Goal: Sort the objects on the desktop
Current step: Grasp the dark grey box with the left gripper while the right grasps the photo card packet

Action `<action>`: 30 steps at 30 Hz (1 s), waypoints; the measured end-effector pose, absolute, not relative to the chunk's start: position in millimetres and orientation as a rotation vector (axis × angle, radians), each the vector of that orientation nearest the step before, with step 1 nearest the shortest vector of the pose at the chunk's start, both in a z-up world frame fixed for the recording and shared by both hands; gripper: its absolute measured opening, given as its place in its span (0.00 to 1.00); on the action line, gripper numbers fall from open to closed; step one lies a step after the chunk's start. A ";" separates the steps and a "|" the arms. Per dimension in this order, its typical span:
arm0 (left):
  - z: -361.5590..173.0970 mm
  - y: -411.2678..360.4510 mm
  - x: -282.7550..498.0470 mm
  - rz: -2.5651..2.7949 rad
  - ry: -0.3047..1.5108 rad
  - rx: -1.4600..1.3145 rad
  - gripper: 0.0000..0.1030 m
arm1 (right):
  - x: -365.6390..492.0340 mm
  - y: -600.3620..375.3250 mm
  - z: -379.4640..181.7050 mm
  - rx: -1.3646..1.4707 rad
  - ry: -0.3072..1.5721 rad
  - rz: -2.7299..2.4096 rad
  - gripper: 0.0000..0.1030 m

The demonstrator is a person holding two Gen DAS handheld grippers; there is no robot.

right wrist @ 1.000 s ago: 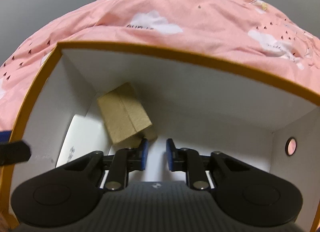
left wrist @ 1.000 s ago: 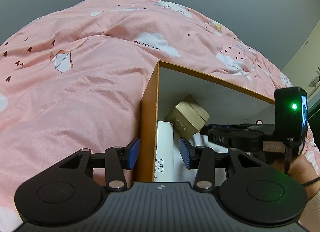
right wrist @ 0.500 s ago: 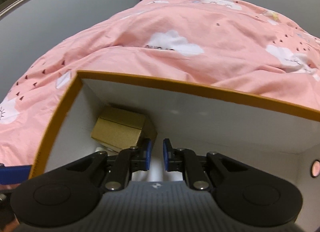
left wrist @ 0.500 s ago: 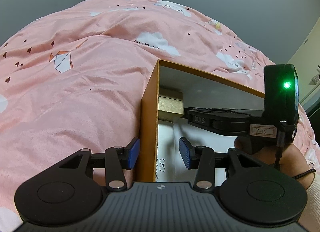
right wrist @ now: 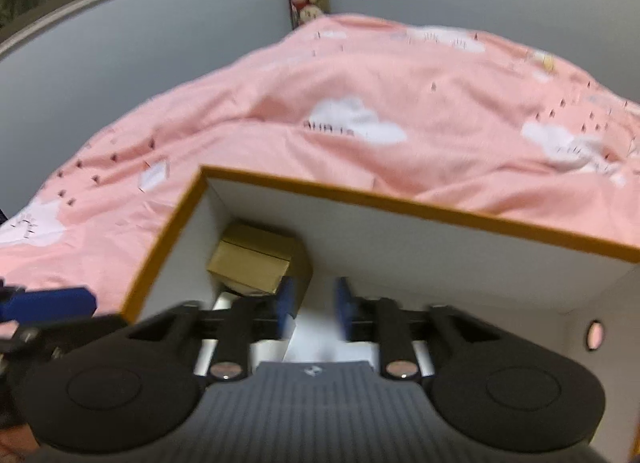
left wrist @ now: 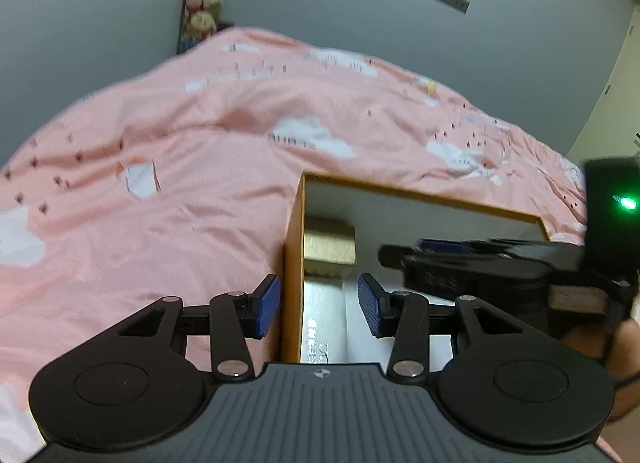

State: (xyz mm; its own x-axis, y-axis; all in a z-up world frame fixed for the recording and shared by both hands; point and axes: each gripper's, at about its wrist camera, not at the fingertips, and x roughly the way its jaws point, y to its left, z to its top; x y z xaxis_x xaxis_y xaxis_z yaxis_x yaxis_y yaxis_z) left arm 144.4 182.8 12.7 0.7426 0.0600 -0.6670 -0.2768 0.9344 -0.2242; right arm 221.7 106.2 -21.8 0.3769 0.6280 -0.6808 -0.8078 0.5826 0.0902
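Grippers [left wrist: 318,309] astride box wall [left wrist: 291,263], seemingly untouching

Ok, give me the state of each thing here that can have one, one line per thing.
Orange storage box: open-topped, resting on the pink duvet.
Small cardboard box: closed, inside the storage box's far corner.
Left gripper: open, straddling the storage box's wall.
Right gripper: jaws opening, nothing between them.

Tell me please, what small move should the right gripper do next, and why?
Probably lift the right gripper clear of the orange-rimmed box. Its jaws are opening with nothing between them, and the small cardboard box already lies inside in the far corner, so this placement looks finished.
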 end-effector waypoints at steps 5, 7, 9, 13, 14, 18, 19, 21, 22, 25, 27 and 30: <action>34.2 163.1 123.4 0.208 0.631 -0.228 0.48 | 200.0 62.6 1.7 -0.222 0.691 0.978 0.57; 40.6 154.4 114.7 0.211 0.613 -0.201 0.50 | 188.8 43.2 10.5 -0.205 0.658 0.969 0.61; 44.9 147.4 107.0 0.189 0.609 -0.201 0.50 | 177.4 27.8 17.0 -0.217 0.621 0.953 0.61; 46.3 137.9 94.7 0.096 0.655 -0.228 0.52 | 152.6 -7.0 23.8 -0.186 0.566 0.900 0.73; 46.2 134.8 90.8 0.086 0.666 -0.223 0.52 | 149.6 -11.6 23.9 -0.191 0.571 0.903 0.73; 41.3 123.0 72.5 0.079 0.710 -0.167 0.52 | 129.9 -40.8 18.5 -0.178 0.618 0.926 0.73; 39.8 121.2 67.4 0.073 0.721 -0.157 0.52 | 124.9 -47.3 16.1 -0.169 0.637 0.932 0.71; 37.2 117.2 55.0 0.050 0.746 -0.145 0.52 | 116.7 -57.7 13.0 -0.158 0.658 0.925 0.70; 36.2 115.4 48.8 0.033 0.761 -0.140 0.52 | 113.2 -61.6 11.6 -0.157 0.667 0.920 0.64; 34.9 106.8 34.1 -0.024 0.793 -0.096 0.52 | 107.1 -68.2 6.9 -0.156 0.712 0.914 0.52; 33.8 96.3 24.6 -0.078 0.808 -0.028 0.52 | 105.6 -68.9 2.1 -0.156 0.759 0.921 0.46; 30.4 80.9 13.6 -0.133 0.833 0.064 0.52 | 101.0 -70.6 -8.7 -0.148 0.852 0.939 0.43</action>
State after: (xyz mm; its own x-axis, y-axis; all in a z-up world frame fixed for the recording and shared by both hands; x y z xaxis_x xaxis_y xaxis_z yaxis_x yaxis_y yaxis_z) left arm 13.6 80.9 30.4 0.6647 -0.0927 -0.7413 0.1428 0.9897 0.0042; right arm 101.0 -70.7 -8.7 0.2994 0.6488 -0.6996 -0.7589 0.6064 0.2376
